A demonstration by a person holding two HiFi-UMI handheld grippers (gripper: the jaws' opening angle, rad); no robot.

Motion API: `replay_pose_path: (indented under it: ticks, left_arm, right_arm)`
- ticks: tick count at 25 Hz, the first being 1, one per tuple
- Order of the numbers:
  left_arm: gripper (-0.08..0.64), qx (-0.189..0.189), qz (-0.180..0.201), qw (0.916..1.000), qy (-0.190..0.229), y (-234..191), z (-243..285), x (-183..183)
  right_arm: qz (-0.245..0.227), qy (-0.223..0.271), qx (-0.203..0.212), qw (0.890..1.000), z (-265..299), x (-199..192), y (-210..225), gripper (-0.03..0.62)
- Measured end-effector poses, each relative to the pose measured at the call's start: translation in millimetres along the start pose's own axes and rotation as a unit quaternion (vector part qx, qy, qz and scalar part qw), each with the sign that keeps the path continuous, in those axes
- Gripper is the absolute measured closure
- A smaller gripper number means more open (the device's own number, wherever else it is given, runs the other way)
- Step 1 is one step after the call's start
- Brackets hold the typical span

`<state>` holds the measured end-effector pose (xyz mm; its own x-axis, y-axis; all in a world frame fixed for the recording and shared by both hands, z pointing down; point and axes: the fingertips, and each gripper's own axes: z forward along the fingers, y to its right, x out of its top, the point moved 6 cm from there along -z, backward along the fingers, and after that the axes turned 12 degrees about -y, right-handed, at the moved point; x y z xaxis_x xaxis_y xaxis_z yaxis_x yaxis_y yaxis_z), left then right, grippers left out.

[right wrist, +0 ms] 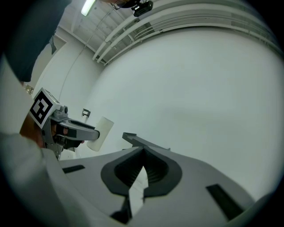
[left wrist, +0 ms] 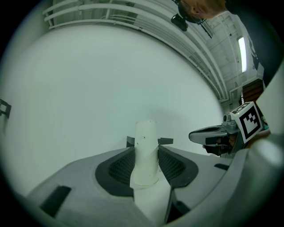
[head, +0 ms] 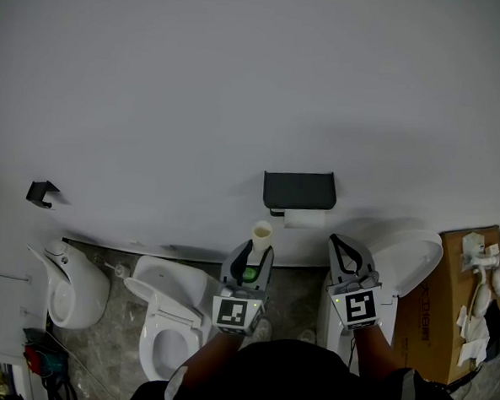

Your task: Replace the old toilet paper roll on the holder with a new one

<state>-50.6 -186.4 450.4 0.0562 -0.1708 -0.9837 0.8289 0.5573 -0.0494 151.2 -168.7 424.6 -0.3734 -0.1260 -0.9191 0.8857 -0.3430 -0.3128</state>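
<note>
L hand-held gripper (left wrist: 147, 142) grasps cardboard tube (left wrist: 146, 165) mid-body: prob. light, hollow, crushes easily, so squeeze gently. R hand-held gripper (right wrist: 143, 148) clenched, empty.

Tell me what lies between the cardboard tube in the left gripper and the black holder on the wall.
Nothing does. In the head view, only bare white wall separates the cardboard tube from the black holder.

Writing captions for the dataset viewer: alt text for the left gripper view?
The left tongs grip an upright pale cardboard tube in front of a white wall. At the right edge, the right tongs point in from the side, shut, with their marker cube behind.
</note>
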Motion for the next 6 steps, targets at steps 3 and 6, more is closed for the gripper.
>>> replay_pose_path:
  ticks: [3,6]
  left_arm:
    - [0.397,0.0,0.002,1.0,-0.001,0.5,-1.3,-1.0]
    - [0.396,0.002,0.002,1.0,-0.003,0.5,-1.4,-1.7]
  right_arm:
    - [0.007,-0.002,0.003,1.0,1.0,-1.8,-2.6,0.591]
    - [0.004,-0.004,0.005,1.0,2.2,-3.0,-3.3,0.591]
